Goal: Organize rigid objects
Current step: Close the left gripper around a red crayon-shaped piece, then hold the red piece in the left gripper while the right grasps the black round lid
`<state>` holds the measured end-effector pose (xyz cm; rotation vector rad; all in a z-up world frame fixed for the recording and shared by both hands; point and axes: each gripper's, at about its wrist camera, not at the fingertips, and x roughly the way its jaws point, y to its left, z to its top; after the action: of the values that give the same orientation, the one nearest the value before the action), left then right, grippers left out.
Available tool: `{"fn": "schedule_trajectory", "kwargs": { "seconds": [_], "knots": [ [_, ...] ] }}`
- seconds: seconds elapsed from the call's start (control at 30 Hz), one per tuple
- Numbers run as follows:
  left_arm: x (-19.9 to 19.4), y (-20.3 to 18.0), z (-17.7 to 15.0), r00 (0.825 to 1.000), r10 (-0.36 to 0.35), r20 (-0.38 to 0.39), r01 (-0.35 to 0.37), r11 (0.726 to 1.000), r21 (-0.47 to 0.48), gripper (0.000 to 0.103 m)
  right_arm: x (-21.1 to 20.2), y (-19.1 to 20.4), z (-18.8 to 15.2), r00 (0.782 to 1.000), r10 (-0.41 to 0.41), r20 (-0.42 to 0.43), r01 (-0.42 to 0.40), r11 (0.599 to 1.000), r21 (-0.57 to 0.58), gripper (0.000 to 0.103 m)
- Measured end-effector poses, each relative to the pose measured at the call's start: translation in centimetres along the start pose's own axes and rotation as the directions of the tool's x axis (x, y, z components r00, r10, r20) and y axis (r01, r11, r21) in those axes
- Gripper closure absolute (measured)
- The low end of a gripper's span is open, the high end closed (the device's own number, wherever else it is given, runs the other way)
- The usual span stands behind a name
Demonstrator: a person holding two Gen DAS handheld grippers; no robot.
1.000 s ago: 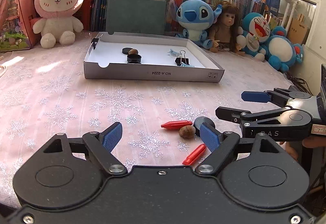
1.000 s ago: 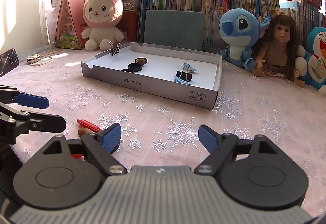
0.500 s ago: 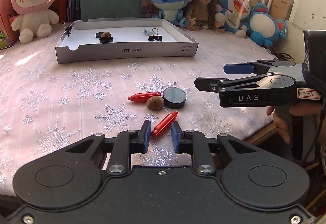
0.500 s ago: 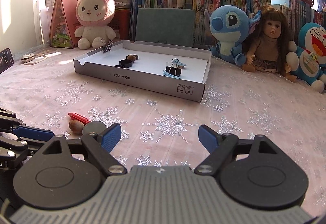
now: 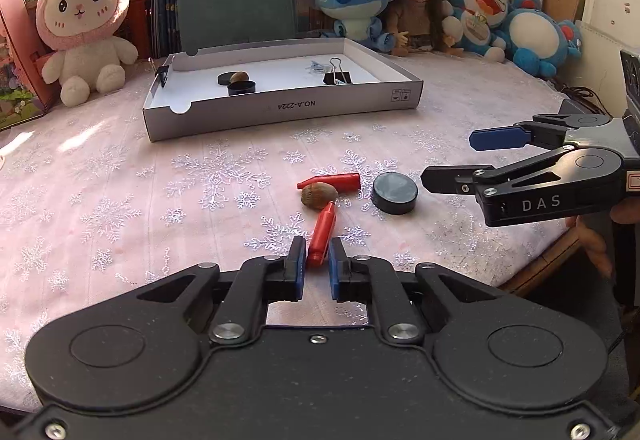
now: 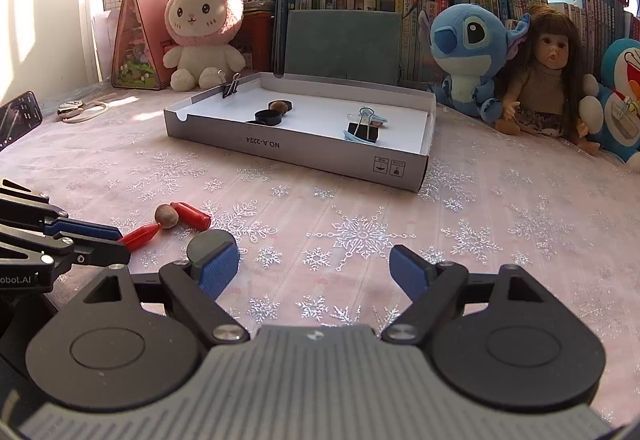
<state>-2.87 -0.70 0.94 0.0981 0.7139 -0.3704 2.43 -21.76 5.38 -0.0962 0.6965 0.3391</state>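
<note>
My left gripper [image 5: 316, 260] is shut on the near end of a red pen cap [image 5: 322, 234] lying on the snowflake tablecloth; the cap also shows in the right wrist view [image 6: 140, 235]. Just beyond lie a brown nut [image 5: 318, 195], a second red cap [image 5: 334, 182] and a black round lid [image 5: 395, 193]. My right gripper [image 6: 314, 268] is open and empty, its left finger beside the black lid [image 6: 210, 244]. The white cardboard tray [image 5: 280, 110] stands further back, holding black lids, a nut and binder clips.
Plush toys, a doll and books line the back of the table. The table's right edge [image 5: 540, 260] is near my right gripper [image 5: 456, 160]. A phone [image 6: 18, 118] and scissors [image 6: 80, 108] lie at the far left.
My left gripper has closed from wide open onto the red cap and shifted so the cap points straight away. The right gripper moved closer to the black lid.
</note>
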Motion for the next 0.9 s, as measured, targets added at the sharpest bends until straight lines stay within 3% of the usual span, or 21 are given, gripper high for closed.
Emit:
{"fn": "schedule_trajectory", "kwargs": {
  "seconds": [0.53,0.57,0.67,0.9],
  "knots": [
    [0.8,2.2,0.2,0.994,0.107,0.029,-0.107,0.994,-0.025,0.081,0.7,3.0,-0.4,0.995,0.096,-0.022,-0.097,0.995,-0.035,0.015],
    [0.8,2.2,0.2,0.994,0.106,0.029,-0.105,0.994,-0.032,0.079,0.7,3.1,-0.4,0.995,0.097,-0.020,-0.098,0.995,-0.034,0.017],
    [0.6,2.0,0.2,0.995,0.098,0.031,-0.096,0.994,-0.047,0.063,0.8,3.5,-0.4,0.995,0.094,-0.008,-0.095,0.995,-0.038,0.023],
    [1.0,0.6,0.1,0.996,0.079,0.051,-0.077,0.996,-0.053,0.057,0.8,3.6,-0.5,0.995,0.095,0.013,-0.095,0.995,-0.003,0.052]
  ]
}}
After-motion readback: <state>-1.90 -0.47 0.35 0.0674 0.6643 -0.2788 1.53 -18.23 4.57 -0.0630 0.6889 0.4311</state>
